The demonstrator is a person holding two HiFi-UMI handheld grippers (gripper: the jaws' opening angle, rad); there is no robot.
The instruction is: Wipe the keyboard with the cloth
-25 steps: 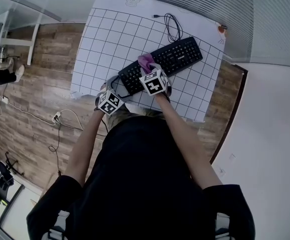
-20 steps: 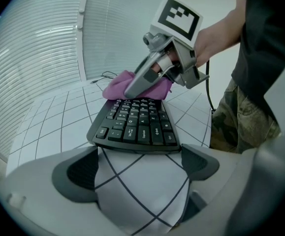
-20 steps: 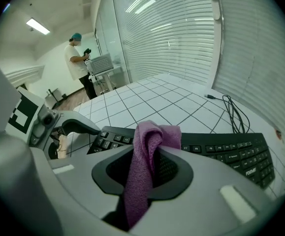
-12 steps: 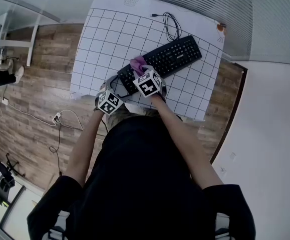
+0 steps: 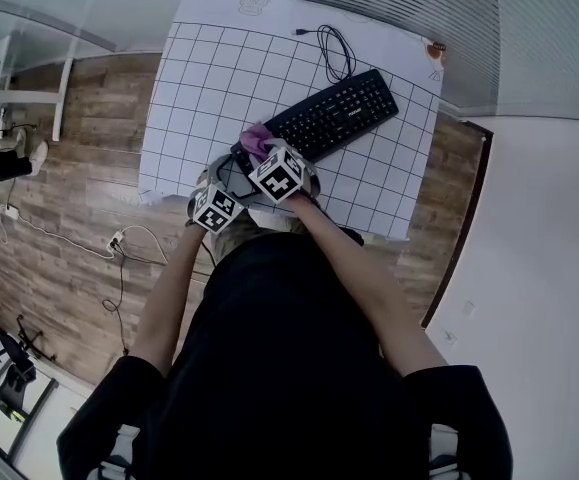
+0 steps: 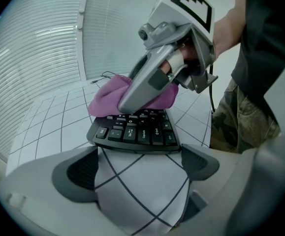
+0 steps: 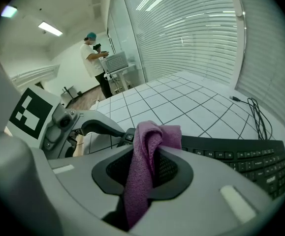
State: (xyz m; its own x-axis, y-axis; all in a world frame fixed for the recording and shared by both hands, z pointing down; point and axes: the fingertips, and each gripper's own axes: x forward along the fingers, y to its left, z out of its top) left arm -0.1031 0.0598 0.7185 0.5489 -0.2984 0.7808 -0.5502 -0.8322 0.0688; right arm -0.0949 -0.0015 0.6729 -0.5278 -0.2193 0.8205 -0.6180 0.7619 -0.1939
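A black keyboard (image 5: 334, 113) lies slantwise on the gridded white table (image 5: 219, 68). My right gripper (image 5: 261, 148) is shut on a purple cloth (image 5: 255, 139) and presses it onto the keyboard's near left end. The cloth (image 7: 144, 156) is pinched between the jaws, with the keyboard (image 7: 240, 161) stretching away to the right. My left gripper (image 5: 224, 183) stands open just before the keyboard's left end, nothing between its jaws. In the left gripper view, the keyboard's (image 6: 135, 132) end lies ahead with the cloth (image 6: 113, 98) on it under the right gripper (image 6: 132, 95).
The keyboard's black cable (image 5: 337, 50) coils at the table's far side. A small orange thing (image 5: 433, 52) sits at the far right corner. Wooden floor (image 5: 59, 188) with cords lies left of the table. A person (image 7: 94, 58) stands far off by a cart.
My right gripper has slid the cloth leftward along the keyboard, from its left-middle keys to its left end. The left gripper has hardly moved.
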